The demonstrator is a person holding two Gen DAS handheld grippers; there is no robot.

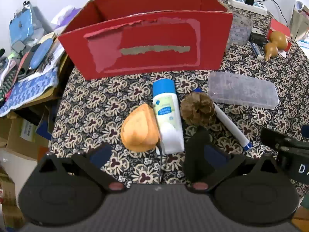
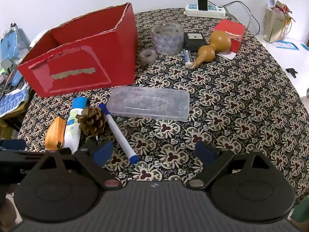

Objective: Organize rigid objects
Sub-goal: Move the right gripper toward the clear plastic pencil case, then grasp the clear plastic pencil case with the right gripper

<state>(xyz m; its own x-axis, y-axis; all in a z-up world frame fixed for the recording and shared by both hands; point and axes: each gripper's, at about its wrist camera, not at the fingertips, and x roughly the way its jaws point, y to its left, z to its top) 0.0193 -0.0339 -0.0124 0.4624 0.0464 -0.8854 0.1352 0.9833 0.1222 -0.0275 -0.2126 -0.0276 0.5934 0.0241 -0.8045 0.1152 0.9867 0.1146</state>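
An open red cardboard box (image 1: 146, 44) (image 2: 81, 58) stands at the back left of the patterned table. In front of it lie an orange wedge (image 1: 140, 128) (image 2: 55, 133), a white bottle with a blue cap (image 1: 168, 114) (image 2: 74, 123), a pine cone (image 1: 198, 109) (image 2: 91, 120), a white marker with blue ends (image 1: 229, 124) (image 2: 119, 133) and a clear plastic case (image 1: 243, 92) (image 2: 148, 105). My left gripper (image 1: 156, 154) is open, just short of the wedge and bottle. My right gripper (image 2: 154, 152) is open over bare cloth, right of the marker.
A gourd (image 2: 212, 48), a small red box (image 2: 230, 33), a large tape roll (image 2: 168, 37), a small tape roll (image 2: 147, 56), a black block (image 2: 194, 38) and a power strip (image 2: 205, 10) sit at the back right. Clutter (image 1: 29, 58) is piled past the table's left edge.
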